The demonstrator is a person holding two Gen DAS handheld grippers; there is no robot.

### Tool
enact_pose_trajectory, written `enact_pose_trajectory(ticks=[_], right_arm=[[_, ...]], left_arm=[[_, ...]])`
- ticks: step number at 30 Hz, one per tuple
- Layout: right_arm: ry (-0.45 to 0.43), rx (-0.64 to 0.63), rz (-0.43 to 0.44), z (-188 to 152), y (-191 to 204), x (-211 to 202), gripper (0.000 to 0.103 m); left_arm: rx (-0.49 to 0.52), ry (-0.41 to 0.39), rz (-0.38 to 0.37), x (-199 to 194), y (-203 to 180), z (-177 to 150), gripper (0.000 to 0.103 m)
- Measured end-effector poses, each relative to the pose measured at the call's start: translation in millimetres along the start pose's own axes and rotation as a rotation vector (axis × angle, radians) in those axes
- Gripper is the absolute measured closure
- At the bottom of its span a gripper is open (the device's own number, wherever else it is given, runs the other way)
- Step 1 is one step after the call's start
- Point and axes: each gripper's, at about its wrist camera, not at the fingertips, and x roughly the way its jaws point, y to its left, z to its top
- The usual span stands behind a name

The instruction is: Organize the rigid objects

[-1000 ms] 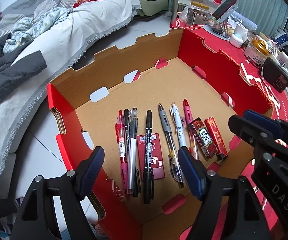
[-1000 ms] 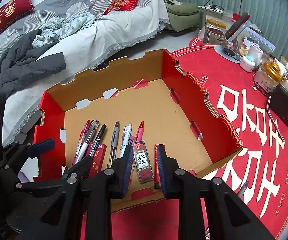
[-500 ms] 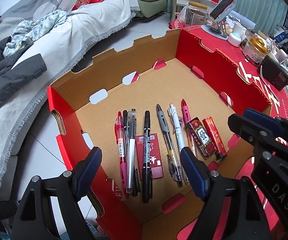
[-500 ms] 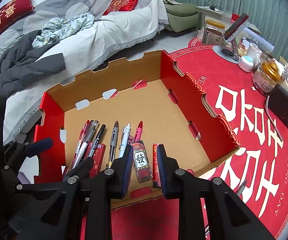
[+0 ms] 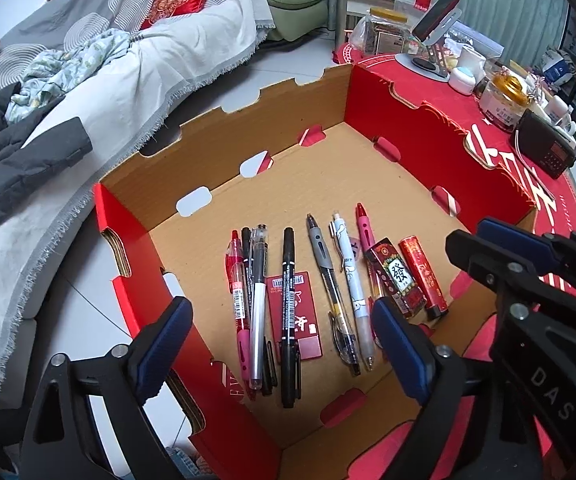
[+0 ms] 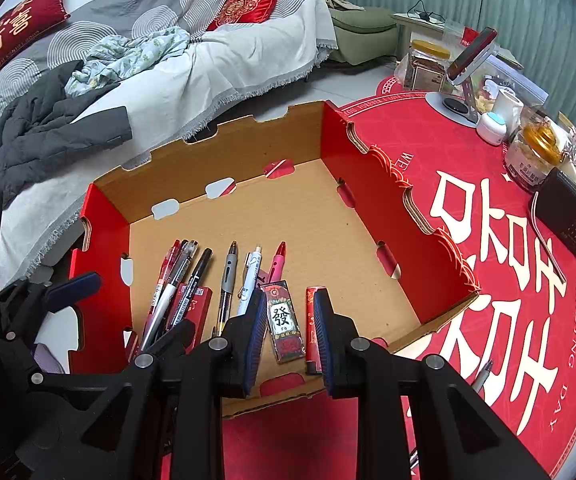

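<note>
Jaws of the left gripper point(image 5: 280, 346): spread wide and opening further, nothing between the pads; they hover above the near end of the row of pens. Jaws of the right gripper point(image 6: 286, 340): narrow gap, not pressed together, nothing pinched; through the gap the small green-and-red box point(image 6: 282, 326) shows on the floor below.

Cardboard box point(image 5: 415, 148), red outside, brown inside, stands on the table covered by a red cloth point(image 6: 499, 280).

Contents, all lying flat on the box floor, near side, roughly parallel. Order as the left wrist view shows it, left to right:
- red pen point(image 5: 236, 280), black pen point(image 5: 246, 248) and clear-and-white pen point(image 5: 258, 300), bunched together and touching
- black marker point(image 5: 289, 304), lying across a flat red card box point(image 5: 299, 312)
- grey pen point(image 5: 325, 276)
- white pen point(image 5: 347, 272)
- pink pen point(image 5: 363, 226), its lower end under the green-and-red box
- red lighter-shaped stick point(image 5: 423, 276), just beside that box

Far half of the box floor is bare cardboard.

On the cloth outside the box, right wrist view: black radio point(image 6: 569, 216), gold-lidded jar point(image 6: 531, 152), phone on a stand point(image 6: 471, 60).
</note>
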Motion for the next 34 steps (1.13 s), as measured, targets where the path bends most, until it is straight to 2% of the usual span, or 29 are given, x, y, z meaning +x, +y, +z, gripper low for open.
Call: enact_pose_trajectory(ticks=[4, 23, 29, 34], right_arm=[[0.000, 0.000, 0.001, 0, 0, 0, 0.078], [0.000, 0.001, -0.001, 0, 0, 0, 0.078], [-0.001, 0.007, -0.004, -1, -1, 0, 0.078], [-0.004, 0.011, -0.001, -2, -1, -1, 0.078]], left_arm=[[0.006, -0.002, -0.002, -1, -1, -1, 0.004], [0.007, -0.011, -0.010, -3, -3, -1, 0.004], [-0.010, -0.050, -0.056, -11, 0, -3, 0.004], [-0.002, -0.047, -0.048, -12, -3, -3, 0.003]])
